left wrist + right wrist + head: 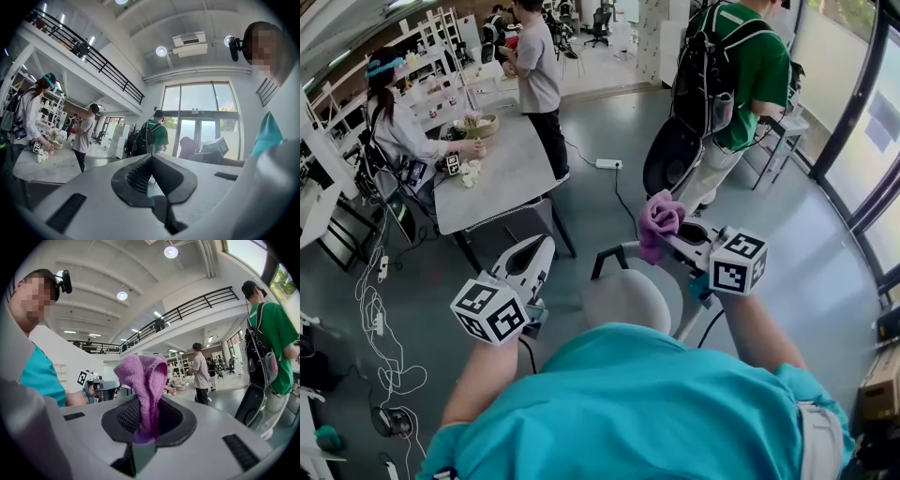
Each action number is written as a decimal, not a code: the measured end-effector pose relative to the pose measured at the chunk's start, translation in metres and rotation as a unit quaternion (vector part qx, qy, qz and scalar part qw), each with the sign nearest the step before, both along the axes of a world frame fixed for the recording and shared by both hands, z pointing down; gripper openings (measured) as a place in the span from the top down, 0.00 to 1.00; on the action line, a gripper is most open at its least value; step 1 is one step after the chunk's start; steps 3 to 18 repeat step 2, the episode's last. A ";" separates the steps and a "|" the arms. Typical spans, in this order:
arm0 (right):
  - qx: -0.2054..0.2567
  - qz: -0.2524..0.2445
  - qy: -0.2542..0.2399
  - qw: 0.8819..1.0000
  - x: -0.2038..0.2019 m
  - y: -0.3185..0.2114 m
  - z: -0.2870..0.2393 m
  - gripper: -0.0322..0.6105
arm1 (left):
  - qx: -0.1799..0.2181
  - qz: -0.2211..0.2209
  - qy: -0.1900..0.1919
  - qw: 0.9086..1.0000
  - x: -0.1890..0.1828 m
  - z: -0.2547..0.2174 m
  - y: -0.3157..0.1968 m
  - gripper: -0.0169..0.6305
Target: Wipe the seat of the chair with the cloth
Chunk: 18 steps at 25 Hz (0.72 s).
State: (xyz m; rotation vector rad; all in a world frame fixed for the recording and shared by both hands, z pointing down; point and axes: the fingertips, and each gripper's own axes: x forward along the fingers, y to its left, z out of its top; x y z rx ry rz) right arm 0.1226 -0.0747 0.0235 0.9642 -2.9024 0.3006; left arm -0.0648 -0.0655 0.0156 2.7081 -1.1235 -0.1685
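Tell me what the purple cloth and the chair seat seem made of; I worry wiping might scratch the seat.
The purple cloth looks like soft knitted or microfibre fabric: fine ribbed texture, limp folds. The chair seat looks like smooth, matte pale-grey plastic or vinyl, its surface even; the head view leaves that open.

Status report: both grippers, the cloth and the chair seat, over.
Left gripper shut, empty. Right gripper shut on purple cloth, held up clear of the chair seat. Nothing lying on it where visible.
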 end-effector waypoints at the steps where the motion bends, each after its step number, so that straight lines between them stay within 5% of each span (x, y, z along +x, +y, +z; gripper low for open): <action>1: 0.001 -0.001 0.000 1.000 0.000 -0.001 -0.001 0.84 | 0.000 0.001 0.000 1.000 0.001 0.000 -0.001 0.98; 18: 0.002 -0.002 0.000 1.000 0.000 -0.002 -0.002 0.84 | -0.001 0.001 0.000 1.000 0.002 -0.001 -0.002 0.98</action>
